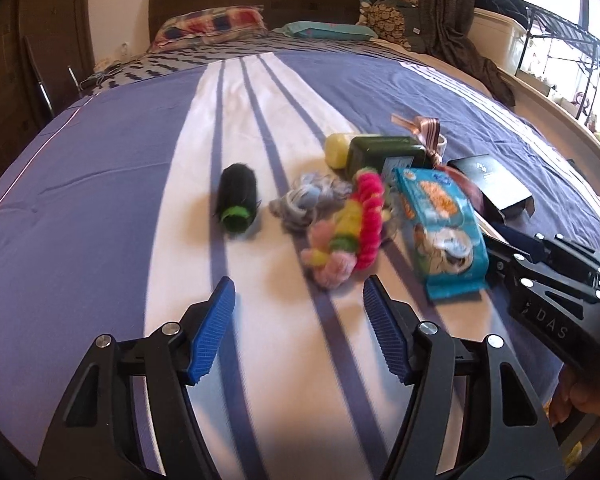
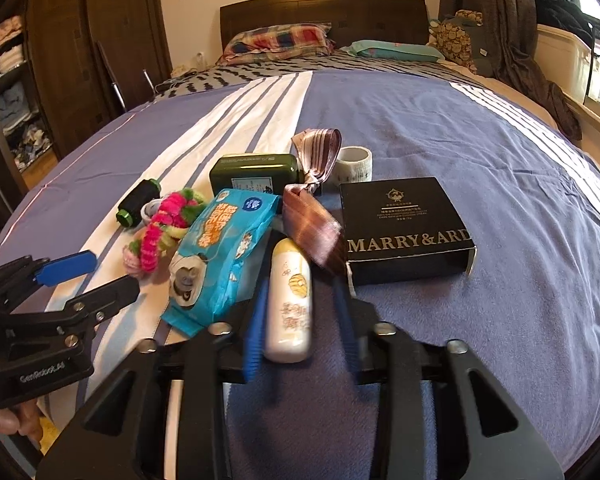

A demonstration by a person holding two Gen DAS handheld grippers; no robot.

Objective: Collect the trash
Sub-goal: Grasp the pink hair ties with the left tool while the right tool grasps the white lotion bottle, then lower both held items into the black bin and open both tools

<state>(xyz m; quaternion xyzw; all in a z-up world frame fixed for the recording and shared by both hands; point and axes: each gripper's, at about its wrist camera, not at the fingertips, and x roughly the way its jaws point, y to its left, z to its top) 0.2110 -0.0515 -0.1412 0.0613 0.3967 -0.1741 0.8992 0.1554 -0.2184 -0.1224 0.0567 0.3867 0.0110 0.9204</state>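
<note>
The white tube [image 2: 289, 300] lies on the bed [image 2: 500, 200], long axis pointing straight away, between my right fingers [image 2: 260, 320], which straddle it without contact. My left fingers [image 1: 214, 332] gape wide, empty, farther off.

Left wrist view: motion blur softens the pink and yellow fuzzy toy [image 1: 346, 236] and the grey-blue bundle [image 1: 306, 202]; what the bundle is cannot be determined. The right gripper [image 1: 500, 248] is cut by the right edge, its fingertips hidden behind the blue wipes pack [image 1: 440, 232].

Right wrist view: the white tube [image 2: 290, 308] and brown ribbon [image 2: 314, 228] are blurred; tube print is illegible. The black box [image 2: 404, 228] lettering wraps out of sight at the corner after "MARRY&AR". Small label text on the green container [image 2: 256, 174] is unreadable.
</note>
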